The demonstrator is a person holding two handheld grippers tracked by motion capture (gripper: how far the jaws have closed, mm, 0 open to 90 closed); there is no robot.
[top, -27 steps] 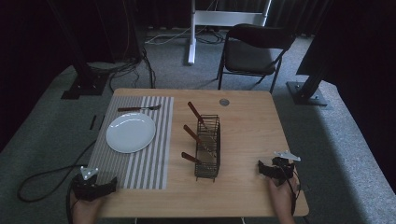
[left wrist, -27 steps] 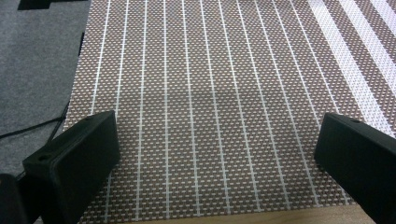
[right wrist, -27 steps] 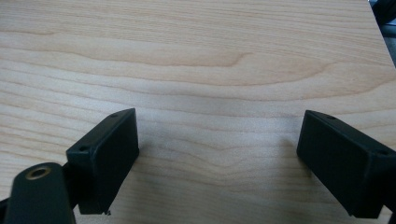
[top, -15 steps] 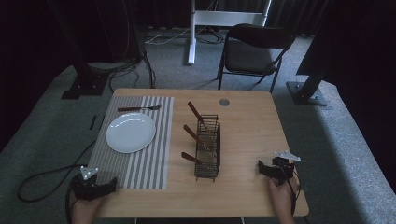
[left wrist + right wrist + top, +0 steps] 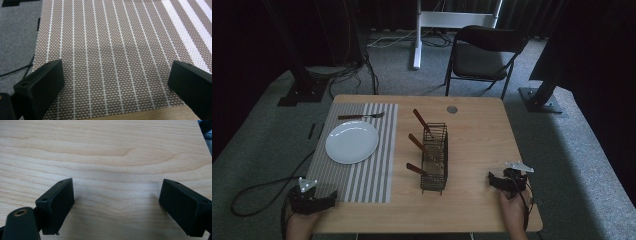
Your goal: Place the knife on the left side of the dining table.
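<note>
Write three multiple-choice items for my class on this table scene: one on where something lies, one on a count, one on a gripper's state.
1. Where does the fork lie?
A. On the striped placemat, beyond the white plate
B. Inside the wire basket
C. On the chair

2. How many wooden handles rise from the wire basket?
A. One
B. Three
C. Five

3. How is the left gripper?
A. Shut on the fork
B. Shut on the plate
C. Open, nothing between its jaws

Answers:
1 A: the fork rests on the mat at the plate's far side.
2 B: three slanted handles show.
3 C: its jaws stand wide apart over bare mat.
</note>
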